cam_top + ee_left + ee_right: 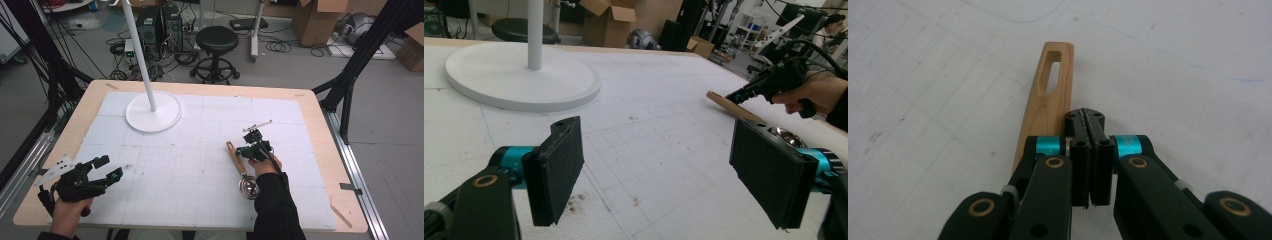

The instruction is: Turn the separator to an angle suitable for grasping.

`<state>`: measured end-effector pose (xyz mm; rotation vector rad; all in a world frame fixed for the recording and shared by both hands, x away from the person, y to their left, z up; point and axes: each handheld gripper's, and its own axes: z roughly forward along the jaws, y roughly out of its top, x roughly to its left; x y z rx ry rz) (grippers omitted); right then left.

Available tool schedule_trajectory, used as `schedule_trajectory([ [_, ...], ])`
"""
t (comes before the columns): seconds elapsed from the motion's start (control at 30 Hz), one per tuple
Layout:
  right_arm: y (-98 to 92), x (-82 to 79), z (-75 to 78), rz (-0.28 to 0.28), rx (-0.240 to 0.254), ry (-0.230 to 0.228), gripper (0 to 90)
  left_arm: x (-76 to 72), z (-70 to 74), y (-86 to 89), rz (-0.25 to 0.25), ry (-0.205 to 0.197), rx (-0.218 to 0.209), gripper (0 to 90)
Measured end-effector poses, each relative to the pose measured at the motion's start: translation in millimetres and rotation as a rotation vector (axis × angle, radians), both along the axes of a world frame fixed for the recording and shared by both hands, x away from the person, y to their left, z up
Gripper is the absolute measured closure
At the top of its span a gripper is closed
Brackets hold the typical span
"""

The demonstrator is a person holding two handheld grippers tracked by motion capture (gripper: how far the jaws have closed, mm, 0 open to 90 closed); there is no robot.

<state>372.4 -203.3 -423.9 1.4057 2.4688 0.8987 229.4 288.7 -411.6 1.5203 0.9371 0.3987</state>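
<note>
High view: right gripper (253, 145) held just beside wooden-handled scoop (239, 169) on white mat (200, 200). Left gripper view: left gripper (664, 175) spread wide, empty. Right gripper view: jaws pressed together, nothing between; handle alongside. Pre-grasp judged; reopening needed.

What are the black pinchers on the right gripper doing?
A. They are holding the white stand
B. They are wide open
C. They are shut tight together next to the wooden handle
C: the right gripper has its jaws pressed together, beside the wooden handle.
</note>
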Motion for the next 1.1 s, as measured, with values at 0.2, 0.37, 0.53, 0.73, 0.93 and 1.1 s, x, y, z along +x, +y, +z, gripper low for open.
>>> schedule_trajectory([
  [0.2, -7.9, -19.1, 16.0, 0.001, 0.102, -0.095, 79.8, -0.3, -0.1, 0.7, -0.001, 0.001, 0.0, 21.9],
  [0.37, -24.4, -41.8, 29.7, -0.046, 0.144, -0.206, 52.0, -0.9, 0.3, -0.9, -0.007, -0.002, 0.0, 21.9],
  [0.53, -54.7, -86.7, 45.9, -0.122, 0.159, -0.376, 20.9, -2.3, 1.0, -1.9, -0.021, -0.005, -0.007, 21.9],
  [0.73, -81.8, -127.7, 50.2, -0.176, 0.145, -0.527, 13.7, -4.3, 1.9, -2.0, -0.032, -0.013, -0.023, 21.9],
  [0.93, -98.6, -142.9, 32.2, -0.171, 0.221, -0.499, 14.1, -5.0, 2.3, -0.4, -0.032, -0.019, -0.033, 21.8],
  [1.1, -95.2, -140.3, 34.6, -0.172, 0.262, -0.499, 14.8, -5.9, 2.8, -0.9, -0.03, -0.021, -0.03, 21.8],
])
